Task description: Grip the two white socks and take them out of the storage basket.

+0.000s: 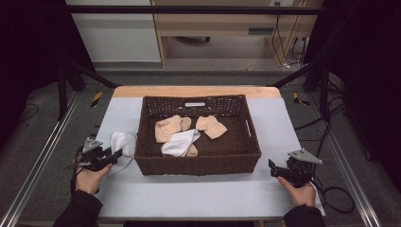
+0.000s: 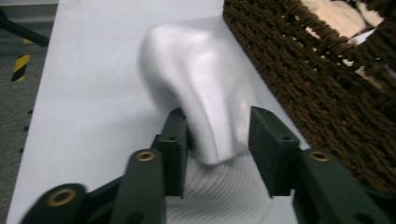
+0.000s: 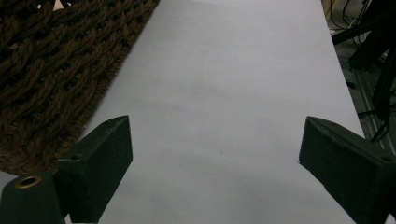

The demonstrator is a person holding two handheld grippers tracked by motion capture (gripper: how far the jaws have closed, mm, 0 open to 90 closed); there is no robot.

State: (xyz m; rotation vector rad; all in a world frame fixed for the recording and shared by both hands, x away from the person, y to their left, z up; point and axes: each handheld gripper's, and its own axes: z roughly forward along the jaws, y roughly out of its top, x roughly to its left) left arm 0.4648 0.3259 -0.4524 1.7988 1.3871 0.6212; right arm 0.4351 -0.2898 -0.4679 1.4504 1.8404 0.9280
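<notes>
Table [image 1: 198, 194]: spans the frame centre, covered in white. Basket [image 1: 198, 163]: brown wicker, centred on the table, holding beige socks and one white sock. White sock [image 1: 124, 141]: lies on the table at centre left, just beside the basket's left wall. My left claw [image 1: 116, 153]: lower left, jaws spread, the sock's end lying loose between them, pads not pressing. My right claw [image 1: 272, 169]: lower right, jaws spread wide over bare table.

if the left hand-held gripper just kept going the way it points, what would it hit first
The white sock on the table, whose ribbed end already lies between the left hand-held gripper and its open jaws. Beyond it the brown wicker basket flanks that line, though depth is hard to judge.
</notes>
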